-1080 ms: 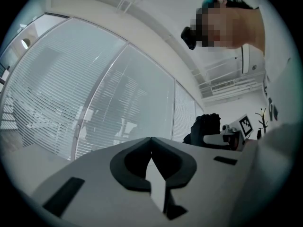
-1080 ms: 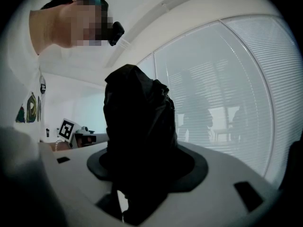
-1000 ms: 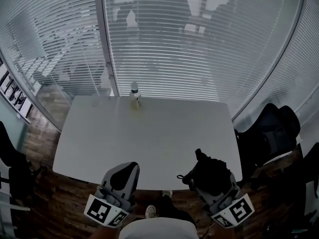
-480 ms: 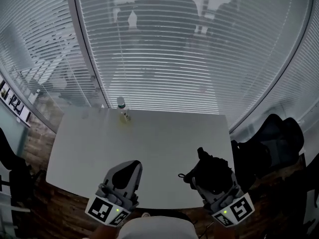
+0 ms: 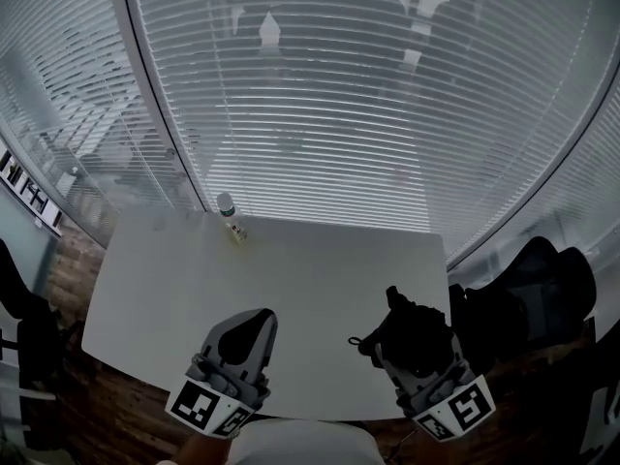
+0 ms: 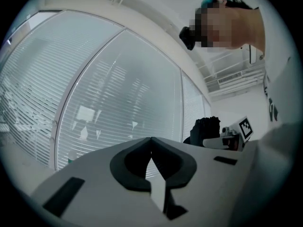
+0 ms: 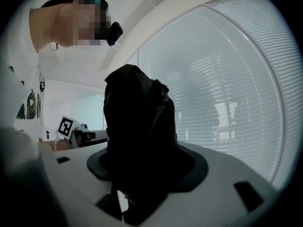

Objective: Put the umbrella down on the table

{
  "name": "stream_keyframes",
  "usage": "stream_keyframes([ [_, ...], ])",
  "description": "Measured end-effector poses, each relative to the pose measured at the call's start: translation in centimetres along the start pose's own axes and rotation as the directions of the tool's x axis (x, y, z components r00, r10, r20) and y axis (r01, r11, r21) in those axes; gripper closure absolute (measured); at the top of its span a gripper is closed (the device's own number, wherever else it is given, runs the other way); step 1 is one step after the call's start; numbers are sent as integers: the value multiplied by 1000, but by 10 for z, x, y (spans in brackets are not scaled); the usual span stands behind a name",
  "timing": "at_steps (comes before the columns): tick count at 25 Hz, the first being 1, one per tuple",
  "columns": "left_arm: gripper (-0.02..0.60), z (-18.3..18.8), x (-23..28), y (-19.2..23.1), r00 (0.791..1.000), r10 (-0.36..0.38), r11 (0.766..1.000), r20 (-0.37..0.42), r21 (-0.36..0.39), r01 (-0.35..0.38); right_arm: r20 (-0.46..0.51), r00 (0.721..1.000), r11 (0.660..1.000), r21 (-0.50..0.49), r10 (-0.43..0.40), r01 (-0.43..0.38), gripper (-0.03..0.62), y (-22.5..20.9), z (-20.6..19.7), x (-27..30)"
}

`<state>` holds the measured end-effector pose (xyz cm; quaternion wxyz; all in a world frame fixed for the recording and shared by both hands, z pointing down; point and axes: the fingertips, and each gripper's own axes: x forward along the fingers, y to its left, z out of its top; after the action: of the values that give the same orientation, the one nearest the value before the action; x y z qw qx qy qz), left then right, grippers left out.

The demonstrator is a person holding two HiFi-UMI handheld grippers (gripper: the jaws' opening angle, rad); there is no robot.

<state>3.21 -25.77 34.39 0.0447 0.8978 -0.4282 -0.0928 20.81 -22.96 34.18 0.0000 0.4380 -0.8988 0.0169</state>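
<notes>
A black folded umbrella (image 5: 412, 327) sticks up out of my right gripper (image 5: 411, 345), which is shut on it over the near right part of the white table (image 5: 300, 279). In the right gripper view the umbrella (image 7: 137, 126) fills the space between the jaws and hides the tips. My left gripper (image 5: 248, 327) hangs over the table's near edge to the left, shut, with nothing in it. Its jaws meet at the tip (image 6: 151, 138) in the left gripper view, where the umbrella (image 6: 206, 128) and right gripper (image 6: 233, 137) show off to the right.
A small bottle (image 5: 229, 212) stands at the table's far left edge, against a glass wall with slatted blinds (image 5: 339, 114). A black chair (image 5: 528, 294) stands right of the table and another dark one (image 5: 19, 323) to the left. Wooden floor (image 5: 107, 395) surrounds the table.
Both grippers have moved forward over the table, the right one still holding the umbrella. The table's near edge has slid back beneath them and the blinds have come closer.
</notes>
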Motion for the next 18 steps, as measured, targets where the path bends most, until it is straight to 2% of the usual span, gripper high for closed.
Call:
stream_keyframes([
  [9,569,-17,-5,29,1000,-8,1000,-18,-4,8,-10,1000,1000,-6,-14,14,338,9,-19,24],
  [18,569,4,-11,41,998,-42,999,-40,-20,42,-51,997,997,-45,-59,57,338,18,4,29],
])
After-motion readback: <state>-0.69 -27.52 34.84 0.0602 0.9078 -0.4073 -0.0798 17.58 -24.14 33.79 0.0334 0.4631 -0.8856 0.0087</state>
